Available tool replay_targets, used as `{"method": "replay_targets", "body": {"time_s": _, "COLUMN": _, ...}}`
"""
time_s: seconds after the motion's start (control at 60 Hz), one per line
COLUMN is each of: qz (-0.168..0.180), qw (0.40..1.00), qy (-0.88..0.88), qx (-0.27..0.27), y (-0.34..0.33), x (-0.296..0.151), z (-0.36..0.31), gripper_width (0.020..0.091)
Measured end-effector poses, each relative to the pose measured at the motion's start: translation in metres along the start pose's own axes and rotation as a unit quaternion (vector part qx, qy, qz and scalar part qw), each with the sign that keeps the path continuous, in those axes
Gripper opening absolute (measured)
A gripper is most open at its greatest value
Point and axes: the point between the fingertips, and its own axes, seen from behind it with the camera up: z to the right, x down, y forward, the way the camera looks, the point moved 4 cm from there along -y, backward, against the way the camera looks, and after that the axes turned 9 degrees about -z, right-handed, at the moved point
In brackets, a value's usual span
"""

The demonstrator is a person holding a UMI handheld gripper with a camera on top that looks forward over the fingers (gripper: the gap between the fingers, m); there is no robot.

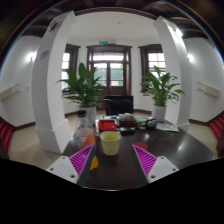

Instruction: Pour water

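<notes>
Gripper (110, 160) hung open, nothing held, the yellowish cup (110, 142) standing on the dark bench (175, 145) just ahead between its fingers, so squaring up before closing on what was probably the pouring vessel seemed wise.

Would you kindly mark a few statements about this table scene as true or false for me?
1. A yellow cup stands between the fingers of the hand-held gripper. True.
2. The fingers press on the cup. False: a gap shows at either side, so the fingers are open.
3. Two potted plants stand beyond the table. True.
4. The cup lies on its side. False: it stands upright.
5. The table is white. False: it is dark.
</notes>
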Motion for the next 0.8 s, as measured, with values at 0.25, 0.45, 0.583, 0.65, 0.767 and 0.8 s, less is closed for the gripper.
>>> {"method": "replay_targets", "body": {"time_s": 0.25, "qz": 0.025, "qw": 0.998, "qy": 0.019, "qx": -0.055, "y": 0.043, "x": 0.059, "z": -0.088, "gripper_width": 0.0744}}
{"method": "replay_targets", "body": {"time_s": 0.45, "qz": 0.019, "qw": 0.998, "qy": -0.03, "qx": -0.043, "y": 0.085, "x": 0.047, "z": -0.102, "gripper_width": 0.0735}}
{"method": "replay_targets", "body": {"time_s": 0.583, "qz": 0.037, "qw": 0.997, "qy": -0.046, "qx": -0.048, "y": 0.104, "x": 0.026, "z": -0.115, "gripper_width": 0.0744}}
{"method": "replay_targets", "body": {"time_s": 0.65, "qz": 0.036, "qw": 0.997, "qy": -0.054, "qx": -0.046, "y": 0.113, "x": 0.023, "z": -0.119, "gripper_width": 0.0744}}
{"method": "replay_targets", "body": {"time_s": 0.767, "qz": 0.038, "qw": 0.997, "qy": -0.05, "qx": -0.045, "y": 0.129, "x": 0.021, "z": -0.121, "gripper_width": 0.0742}}
{"method": "replay_targets", "body": {"time_s": 0.8, "qz": 0.041, "qw": 0.997, "qy": -0.049, "qx": -0.044, "y": 0.132, "x": 0.02, "z": -0.12, "gripper_width": 0.0724}}
